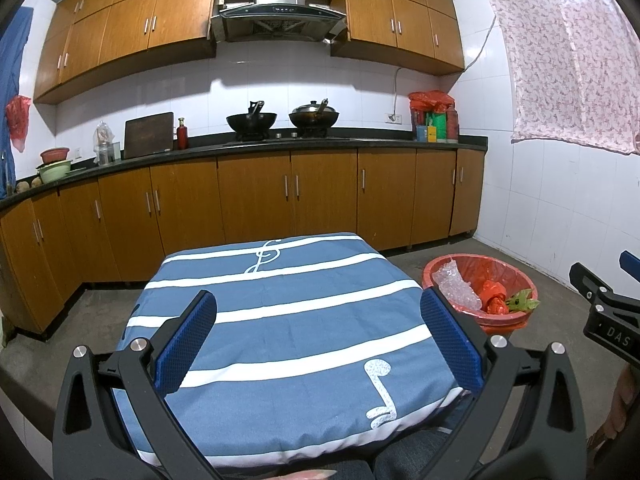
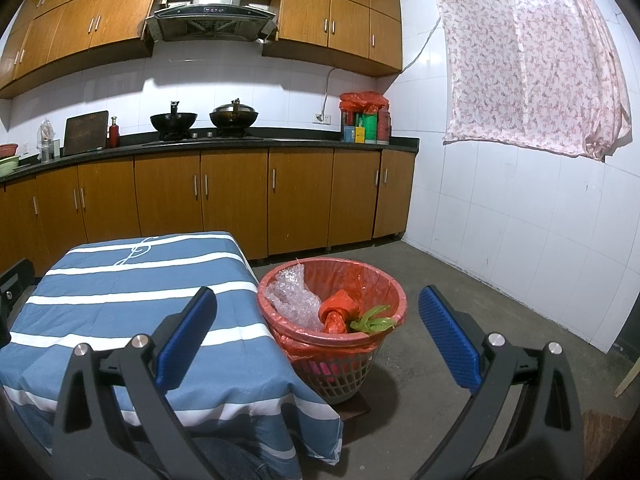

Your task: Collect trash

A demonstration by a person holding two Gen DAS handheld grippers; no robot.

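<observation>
Hovering: both hand-held grippers, left (image 1: 318,338) & right (image 2: 318,334), wide open, empty | table (image 1: 280,320) bare | risk: bumping bin (image 2: 332,316), spilling trash.

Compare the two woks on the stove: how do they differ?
The left wok is open, with no lid, and looks matte black; the right wok carries a shiny metal lid with a knob. The left wok has something dark sticking up from its middle, while the right wok has a handle-like piece leaning across its lid. Both sit on burners of the same stove, side by side, apart, under the range hood.
</observation>
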